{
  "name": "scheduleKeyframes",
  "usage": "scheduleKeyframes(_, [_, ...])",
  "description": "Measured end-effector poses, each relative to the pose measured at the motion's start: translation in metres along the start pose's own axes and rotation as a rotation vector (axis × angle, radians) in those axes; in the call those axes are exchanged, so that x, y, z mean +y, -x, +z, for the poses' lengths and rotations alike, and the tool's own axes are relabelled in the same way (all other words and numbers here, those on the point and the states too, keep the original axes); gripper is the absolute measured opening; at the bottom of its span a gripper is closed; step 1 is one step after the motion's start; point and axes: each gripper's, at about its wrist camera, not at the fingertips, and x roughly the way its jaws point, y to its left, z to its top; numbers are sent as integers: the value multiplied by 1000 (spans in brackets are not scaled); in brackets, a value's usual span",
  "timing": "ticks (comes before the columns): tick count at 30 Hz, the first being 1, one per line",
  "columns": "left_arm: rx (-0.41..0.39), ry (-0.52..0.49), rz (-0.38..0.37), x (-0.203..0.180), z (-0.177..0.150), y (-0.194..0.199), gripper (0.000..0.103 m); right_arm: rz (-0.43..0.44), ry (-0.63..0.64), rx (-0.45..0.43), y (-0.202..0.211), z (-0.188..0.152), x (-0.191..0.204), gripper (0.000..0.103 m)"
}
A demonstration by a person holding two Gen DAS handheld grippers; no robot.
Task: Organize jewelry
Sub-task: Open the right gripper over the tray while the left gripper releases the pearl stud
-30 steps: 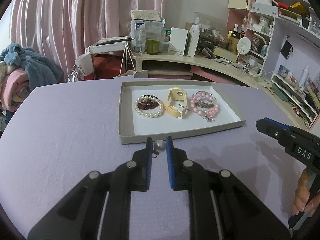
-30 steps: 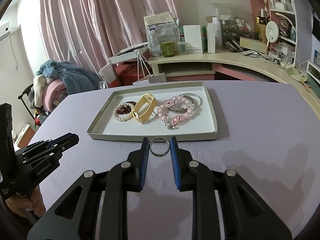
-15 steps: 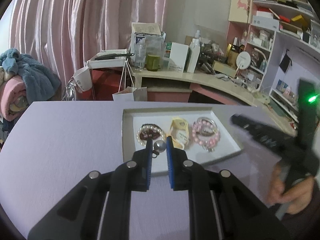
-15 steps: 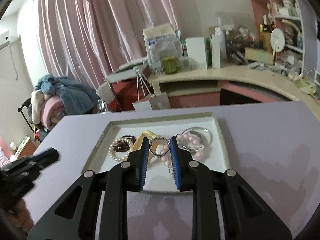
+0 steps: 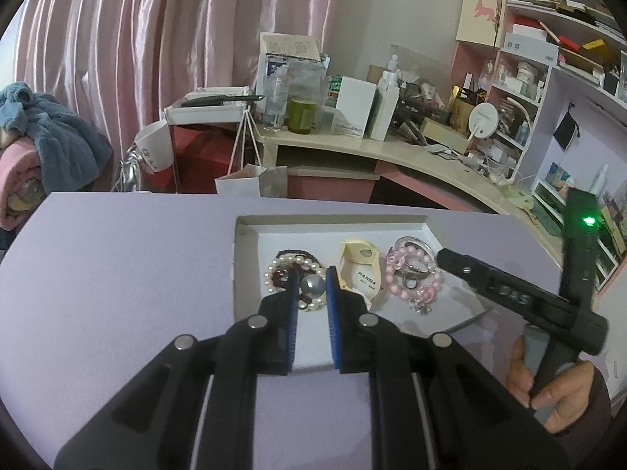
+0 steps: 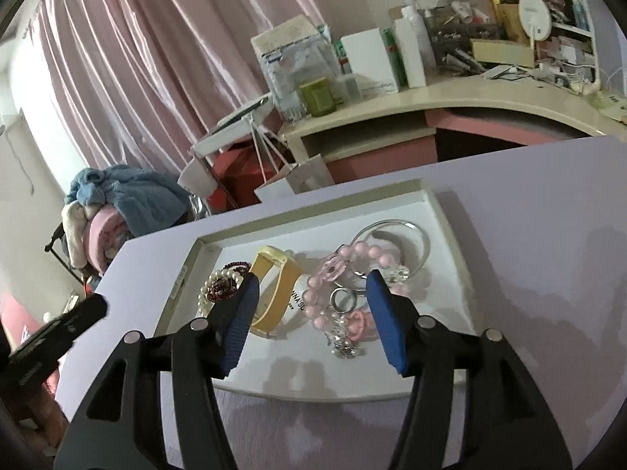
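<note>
Two grippers hang over my shallow tray (image 6: 456,250) on the lilac table (image 5: 117,274). My left gripper (image 5: 312,286) clamps a silvery bead (image 5: 312,285) above the pearl bracelet (image 5: 276,270). My right gripper (image 6: 313,297) has just been opening; its jaws stand apart, and the silver ring (image 6: 343,300) lies free on the pink bead bracelet (image 6: 319,305).

left hand-held gripper (image 5: 312,284) | black arms, silver screws | blue ribbed pads (image 5: 332,305)
</note>
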Motion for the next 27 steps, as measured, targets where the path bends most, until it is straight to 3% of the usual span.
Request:
scheduleKeyframes(3, [10,-1,-13,-5,1,-10,14,-6,-8,-44,12,2,-3,71])
scheduleKeyframes(9, [18,-9,-37,-17,5,-30,14,-63,33,-118,27,4,-7,83])
scheduleKeyframes(24, [71,-3,-71,-35,-1,-83,15,-87,90,-204,51,7,-5,91])
scheduleKeyframes(27, [70,-14,-78,-38,-3,-82,22,-95,99,-217,53,7,-4,93])
